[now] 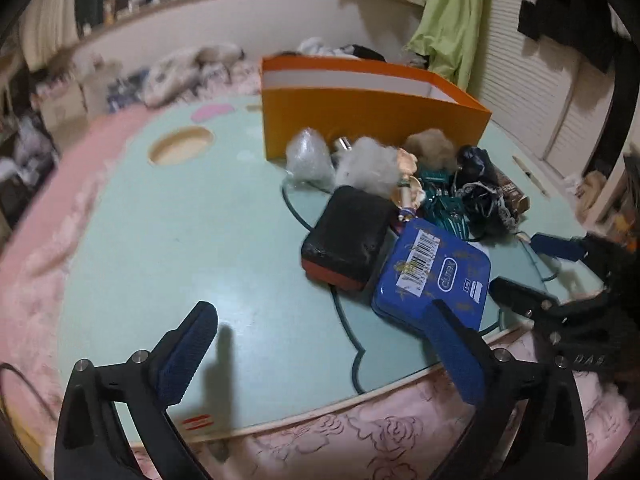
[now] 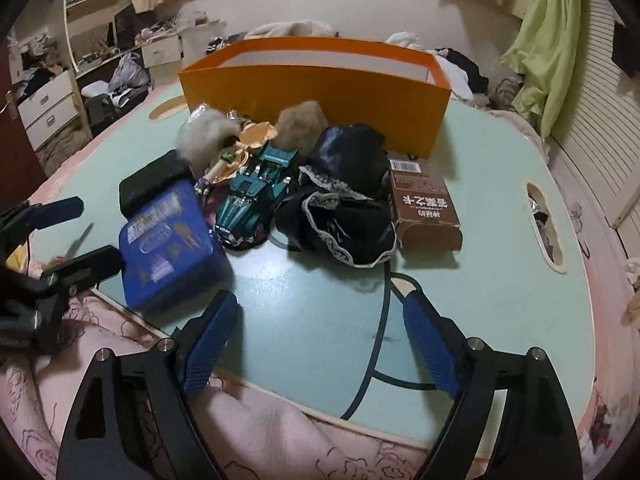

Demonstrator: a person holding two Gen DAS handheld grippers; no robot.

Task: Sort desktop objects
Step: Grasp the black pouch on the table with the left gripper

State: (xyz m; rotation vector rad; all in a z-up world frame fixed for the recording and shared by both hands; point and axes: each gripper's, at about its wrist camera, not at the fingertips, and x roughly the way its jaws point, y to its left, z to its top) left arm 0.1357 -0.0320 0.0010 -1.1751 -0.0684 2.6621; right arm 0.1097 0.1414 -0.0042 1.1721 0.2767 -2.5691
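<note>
Two grippers over a pale green table [image 2: 480,184], both w/ jaws spread wide, nothing between them. No earlier view, so only the current stance is told.

Left gripper [image 1: 324,344]: hovers over bare tabletop near the front edge. Blue tin [image 1: 434,272] lies just beyond its right finger; the finger overlaps the tin's near corner in left wrist view, contact can't tell. Black case [image 1: 348,236] w/ red base sits just left of the tin, touching it.

Right gripper [image 2: 320,328]: over the near table edge, empty. Blue tin is ahead-left of it, near its left finger but apart. Straight ahead: green toy car [image 2: 256,196] and black lace-trimmed cloth [image 2: 344,200], side by side. Brown carton [image 2: 424,204] lies to the cloth's right, touching it.

Behind the pile: orange box [image 2: 320,88], open top, upright. Grey fluff ball [image 2: 204,140] and tan fluff ball [image 2: 302,124] sit just in front of it.
</note>
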